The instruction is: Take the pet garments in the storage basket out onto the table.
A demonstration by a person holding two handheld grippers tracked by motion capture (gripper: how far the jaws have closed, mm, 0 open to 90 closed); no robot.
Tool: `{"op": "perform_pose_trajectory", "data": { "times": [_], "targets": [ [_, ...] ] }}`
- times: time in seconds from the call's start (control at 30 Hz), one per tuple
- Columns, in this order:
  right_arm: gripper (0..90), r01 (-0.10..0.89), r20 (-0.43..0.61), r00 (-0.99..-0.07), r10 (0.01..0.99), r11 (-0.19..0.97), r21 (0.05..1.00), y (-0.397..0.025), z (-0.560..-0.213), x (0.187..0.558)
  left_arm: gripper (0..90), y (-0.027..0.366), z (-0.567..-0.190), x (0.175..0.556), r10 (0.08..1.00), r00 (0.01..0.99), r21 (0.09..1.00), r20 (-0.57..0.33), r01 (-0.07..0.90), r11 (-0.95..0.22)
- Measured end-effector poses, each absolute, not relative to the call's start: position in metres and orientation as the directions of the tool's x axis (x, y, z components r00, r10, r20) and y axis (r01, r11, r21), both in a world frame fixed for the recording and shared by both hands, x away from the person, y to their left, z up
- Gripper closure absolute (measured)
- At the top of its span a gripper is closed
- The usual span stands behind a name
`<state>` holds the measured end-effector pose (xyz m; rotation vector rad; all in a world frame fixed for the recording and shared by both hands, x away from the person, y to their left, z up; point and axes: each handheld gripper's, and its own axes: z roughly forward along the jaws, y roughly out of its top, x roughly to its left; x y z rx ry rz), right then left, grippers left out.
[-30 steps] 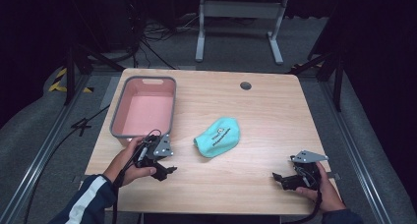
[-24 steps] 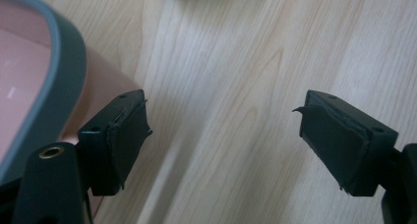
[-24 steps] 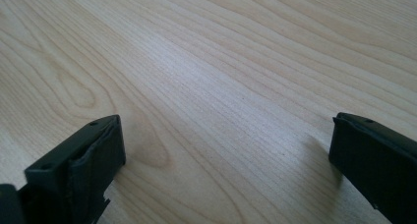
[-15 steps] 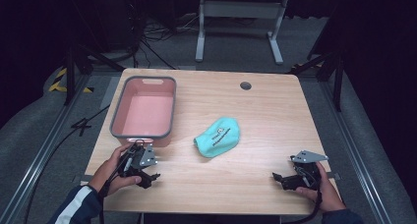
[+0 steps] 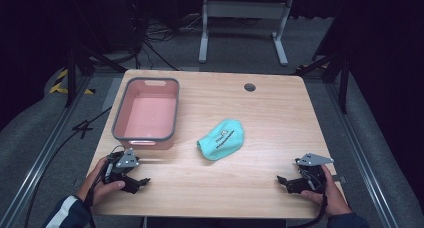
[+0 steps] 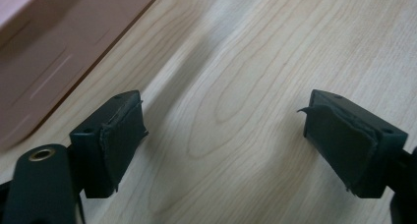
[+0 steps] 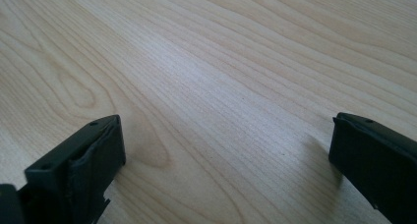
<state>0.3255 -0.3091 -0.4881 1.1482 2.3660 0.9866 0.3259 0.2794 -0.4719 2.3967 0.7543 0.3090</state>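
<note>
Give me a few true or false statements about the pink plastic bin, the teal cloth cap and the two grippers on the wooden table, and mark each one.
1. The pink plastic bin with the grey rim holds nothing. True.
2. The teal cloth cap with dark lettering lies inside the bin. False: it lies on the bare wooden table, to the right of the bin and apart from it.
3. The left gripper has its jaws open with only tabletop between them. True.
4. The right gripper is shut on the cap. False: its jaws stand open over bare wood, well clear of the cap.
5. The left gripper sits near the bin's near side. True.
</note>
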Motion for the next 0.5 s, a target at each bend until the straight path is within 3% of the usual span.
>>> {"op": "perform_pose_trajectory", "data": {
  "times": [0.07, 0.13, 0.5],
  "targets": [
    [0.6, 0.555, 0.004, -0.620, 0.784, 0.435, 0.709, -0.309, -0.488, 0.326, 13.6, 0.291, -0.479, 0.326, 0.614, 0.789, 0.659, -0.018, 0.471, -0.587],
    [0.6, 0.555, 0.004, -0.620, 0.785, 0.435, 0.709, -0.310, -0.488, 0.325, 12.9, 0.298, -0.482, 0.324, 0.616, 0.788, 0.684, -0.011, 0.455, -0.570],
    [0.6, 0.556, 0.004, -0.618, 0.786, 0.433, 0.710, -0.310, -0.488, 0.325, 12.7, 0.299, -0.483, 0.324, 0.621, 0.784, 0.686, -0.020, 0.462, -0.561]
  ]
}}
